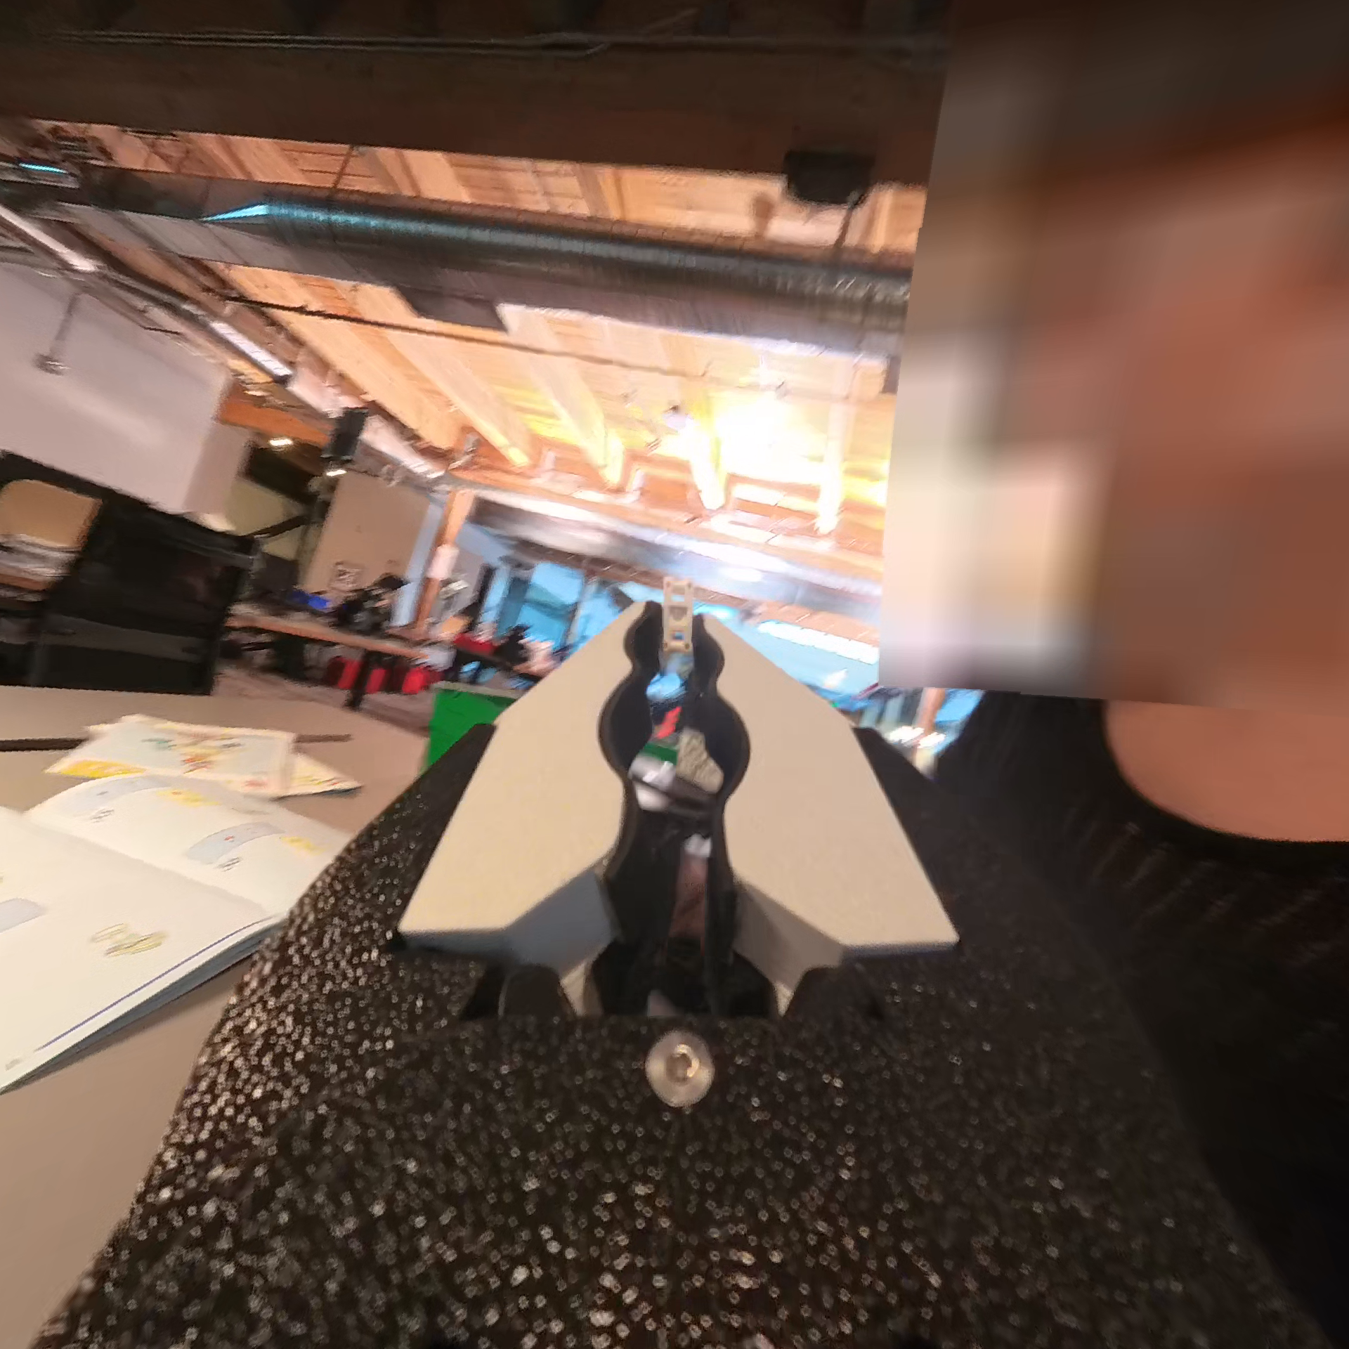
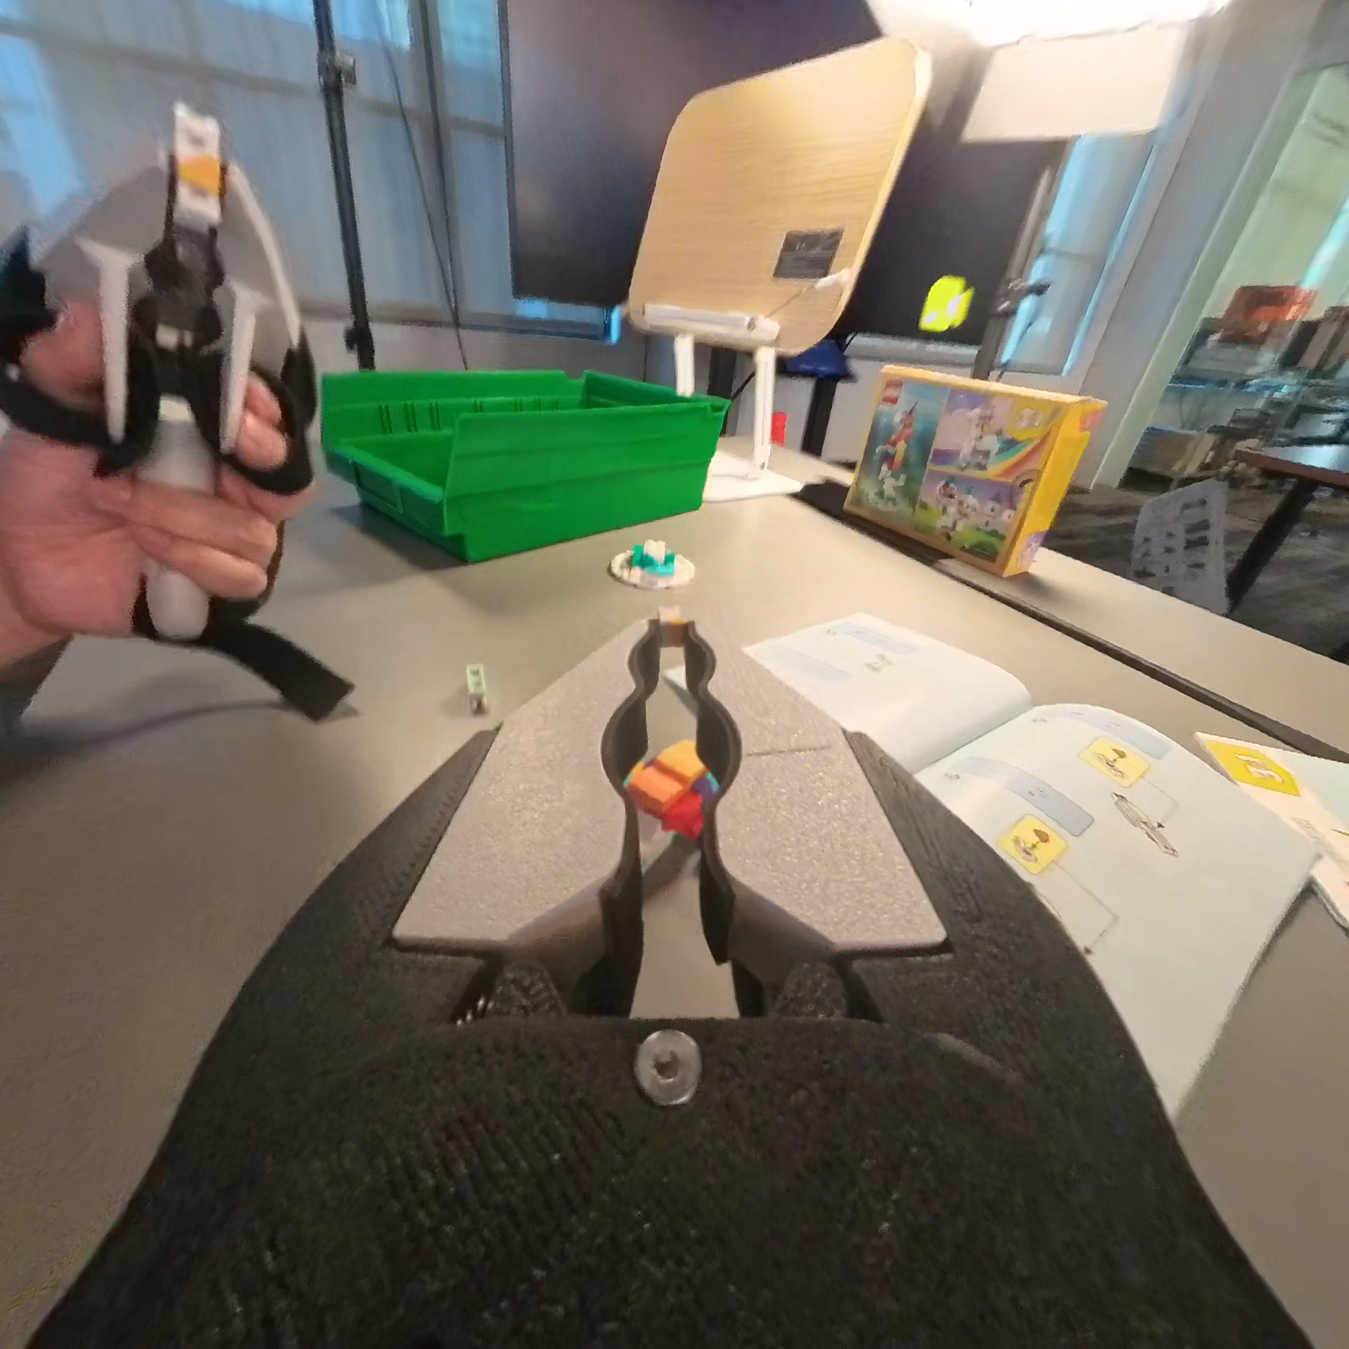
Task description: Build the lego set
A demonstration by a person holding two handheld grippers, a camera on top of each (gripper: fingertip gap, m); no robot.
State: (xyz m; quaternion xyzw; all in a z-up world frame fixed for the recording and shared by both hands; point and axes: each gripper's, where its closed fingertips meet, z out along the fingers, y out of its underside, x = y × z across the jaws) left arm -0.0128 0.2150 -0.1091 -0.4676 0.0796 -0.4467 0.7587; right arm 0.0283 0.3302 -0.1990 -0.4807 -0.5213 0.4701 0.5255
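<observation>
My left gripper (image 1: 675,629) is tilted up towards the ceiling and is shut on a small white lego piece (image 1: 677,602) at its tips. In the right wrist view a hand holds this gripper (image 2: 195,212) raised at the far left, with a white and orange piece (image 2: 198,157) in its tips. My right gripper (image 2: 673,633) is low over the grey table (image 2: 219,839), shut on a small white and brown lego piece (image 2: 671,617). A colourful orange, red and blue lego cluster (image 2: 670,792) shows through the gap between its fingers.
A round white and teal lego build (image 2: 652,566) sits mid-table. A small green and white piece (image 2: 476,686) lies left of my right gripper. A green bin (image 2: 525,445), a tilted wooden board on a stand (image 2: 781,197) and the yellow lego box (image 2: 971,474) stand behind. Open instruction booklets (image 2: 1058,803) (image 1: 131,890) lie nearby.
</observation>
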